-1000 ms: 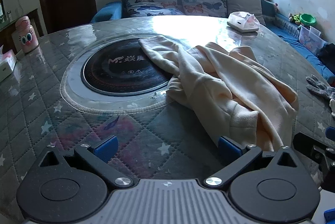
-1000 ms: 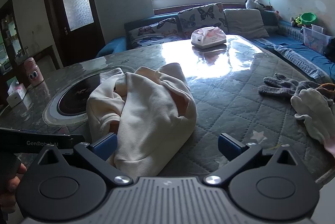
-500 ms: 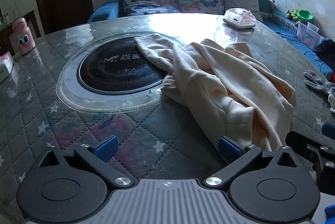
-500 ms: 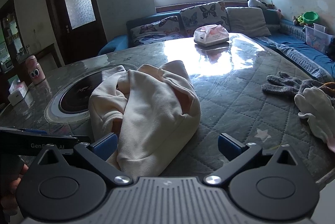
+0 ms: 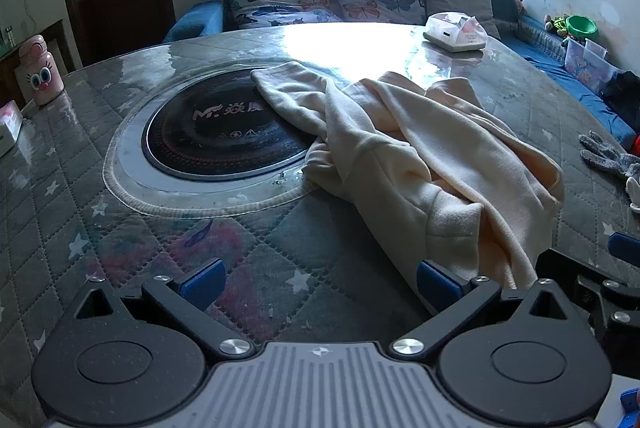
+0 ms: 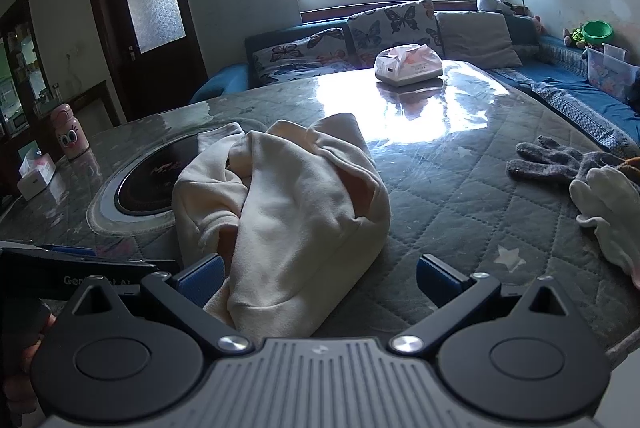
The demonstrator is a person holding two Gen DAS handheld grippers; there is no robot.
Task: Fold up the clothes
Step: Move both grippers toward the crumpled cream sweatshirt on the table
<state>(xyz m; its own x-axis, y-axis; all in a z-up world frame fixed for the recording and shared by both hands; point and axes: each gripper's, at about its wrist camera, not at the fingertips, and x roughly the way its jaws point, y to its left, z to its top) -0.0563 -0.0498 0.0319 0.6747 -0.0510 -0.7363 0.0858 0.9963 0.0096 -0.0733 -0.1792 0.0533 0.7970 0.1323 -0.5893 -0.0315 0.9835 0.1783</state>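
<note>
A cream garment (image 5: 420, 155) lies crumpled on the quilted table, one end over the black round hotplate (image 5: 216, 131). My left gripper (image 5: 318, 282) is open and empty, low over the table; its right finger sits at the garment's near hem. In the right wrist view the same garment (image 6: 288, 211) lies bunched just ahead. My right gripper (image 6: 318, 280) is open, its left finger beside the garment's near end, which reaches in between the jaws. The left gripper's body (image 6: 80, 272) shows at that view's left edge.
Grey gloves (image 6: 560, 163) and a white glove (image 6: 608, 203) lie at the table's right. A tissue box (image 6: 408, 65) stands at the far side. A pink bottle (image 5: 40, 71) and a white box (image 6: 36, 175) are at the left. A sofa runs behind.
Both grippers have moved slightly forward toward the garment, which looks larger and nearer now. Both jaws stay open. The garment has not moved.
</note>
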